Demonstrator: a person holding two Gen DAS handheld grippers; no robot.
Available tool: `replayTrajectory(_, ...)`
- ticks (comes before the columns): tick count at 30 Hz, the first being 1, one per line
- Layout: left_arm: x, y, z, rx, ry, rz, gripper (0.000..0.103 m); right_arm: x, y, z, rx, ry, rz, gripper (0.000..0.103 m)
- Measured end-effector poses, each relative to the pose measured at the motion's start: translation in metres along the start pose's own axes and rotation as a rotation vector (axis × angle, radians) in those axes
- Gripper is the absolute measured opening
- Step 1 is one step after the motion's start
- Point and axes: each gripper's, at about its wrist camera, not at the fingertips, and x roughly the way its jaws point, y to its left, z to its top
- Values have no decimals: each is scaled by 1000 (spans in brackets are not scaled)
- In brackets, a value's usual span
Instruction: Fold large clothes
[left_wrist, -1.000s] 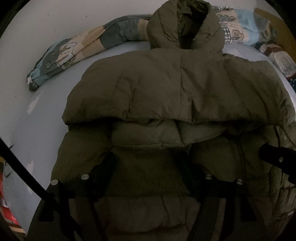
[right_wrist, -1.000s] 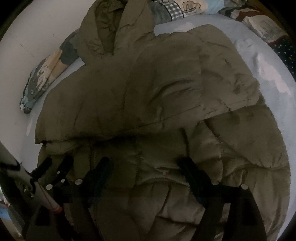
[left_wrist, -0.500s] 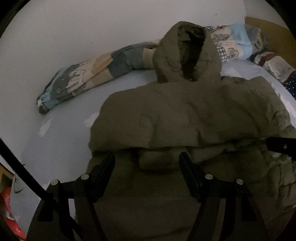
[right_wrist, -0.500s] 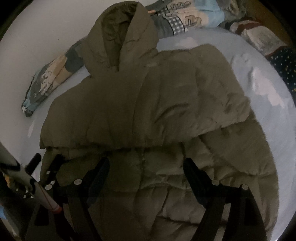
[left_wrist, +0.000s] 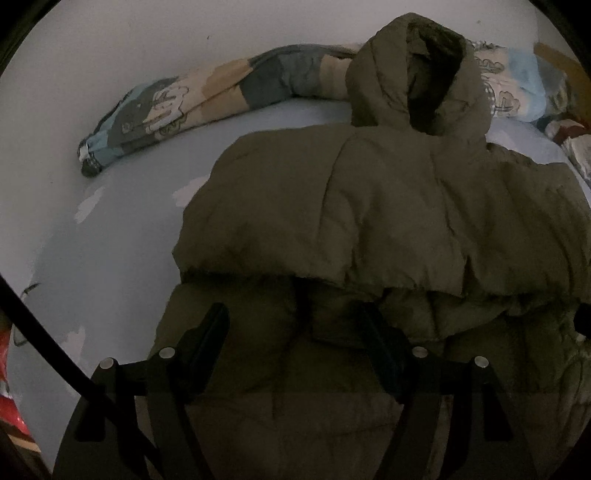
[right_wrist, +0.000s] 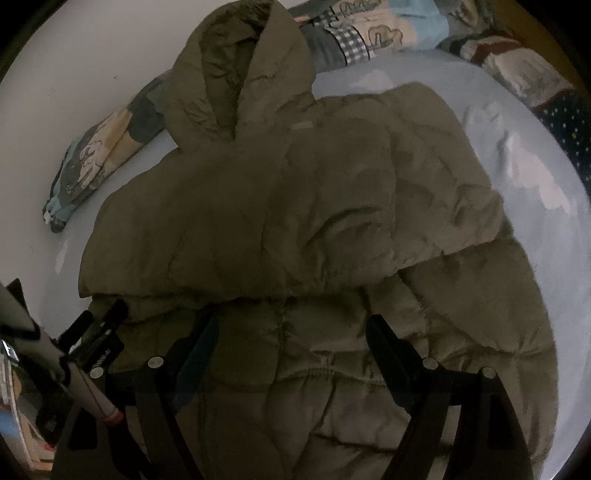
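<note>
An olive green puffer jacket (left_wrist: 388, 206) lies on a pale blue bed sheet (left_wrist: 110, 229), hood (left_wrist: 417, 81) at the far end, sleeves folded across its body. It also fills the right wrist view (right_wrist: 295, 206). My left gripper (left_wrist: 295, 332) is open and empty above the jacket's lower left part. My right gripper (right_wrist: 291, 339) is open and empty above the jacket's lower middle. The left gripper's fingers (right_wrist: 92, 332) show at the left edge of the right wrist view.
A rolled patterned quilt (left_wrist: 192, 107) lies along the white wall (left_wrist: 110, 48) behind the jacket. More patterned bedding (right_wrist: 524, 70) is piled at the far right. A red object (left_wrist: 9, 398) sits beyond the bed's left edge.
Both grippers have pulled back and up from the jacket, so more of the jacket and bed shows. The jacket lies folded and has not moved since half a second ago.
</note>
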Motion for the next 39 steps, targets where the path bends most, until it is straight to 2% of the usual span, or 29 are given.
replayTrajectory(5, -21, 10, 10, -44, -82, -23, 73, -2, 1, 1, 3, -10, -4, 86)
replayTrajectory(11, -30, 14, 15, -63, -75, -78, 73, -6, 3, 2, -20, -48, -29, 86)
replayTrajectory(16, -38, 16, 15, -60, -92, -77, 73, -11, -2, 6, -13, -76, -38, 86)
replayTrajectory(24, -52, 21, 18, -66, -102, -134, 73, -24, -14, 10, -14, -122, -50, 86)
replayTrajectory(27, -47, 12, 18, -40, -75, -161, 73, -29, -19, 12, -4, -118, -20, 86)
replayTrajectory(31, -32, -4, 14, 5, 15, -203, 73, -43, -20, 20, 0, -140, 1, 86)
replayTrajectory(32, -23, -10, 11, 32, 64, -191, 73, -46, -19, 22, -1, -140, 4, 86)
replayTrajectory(35, -7, -16, 6, 47, 123, -163, 73, -55, -19, 41, 7, -138, 16, 86)
replayTrajectory(37, -9, -14, 7, 23, 120, -179, 73, -62, -17, 65, 5, -143, 12, 86)
replayTrajectory(39, -19, -12, 11, 4, 75, -190, 73, -68, -11, 90, 4, -147, 20, 86)
